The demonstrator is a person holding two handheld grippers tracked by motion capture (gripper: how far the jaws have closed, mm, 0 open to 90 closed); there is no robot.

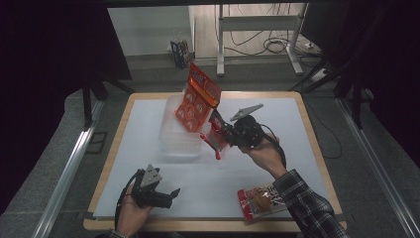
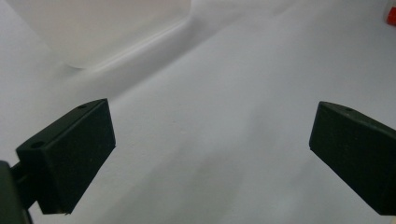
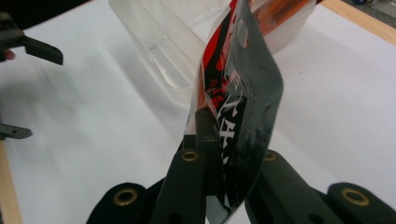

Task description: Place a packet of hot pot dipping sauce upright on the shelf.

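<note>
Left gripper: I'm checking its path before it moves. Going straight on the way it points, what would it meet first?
Probably the clear plastic container, ahead across bare white table; depth is unclear. The left gripper is open.

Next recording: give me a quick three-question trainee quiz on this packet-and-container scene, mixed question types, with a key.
1. True or false: the right hand-held gripper is shut on an upright snack packet.
2. Multiple choice: the clear plastic container stands A) on the floor, B) on the white table, beside the held packet, C) in the person's left hand.
3. Fill in: the left hand-held gripper has its jaws ____ with nothing between them.

Key:
1. True; its jaws pinch the packet's lower edge.
2. B.
3. Open. A second packet lies flat near the table's front edge, by the right sleeve.
</note>
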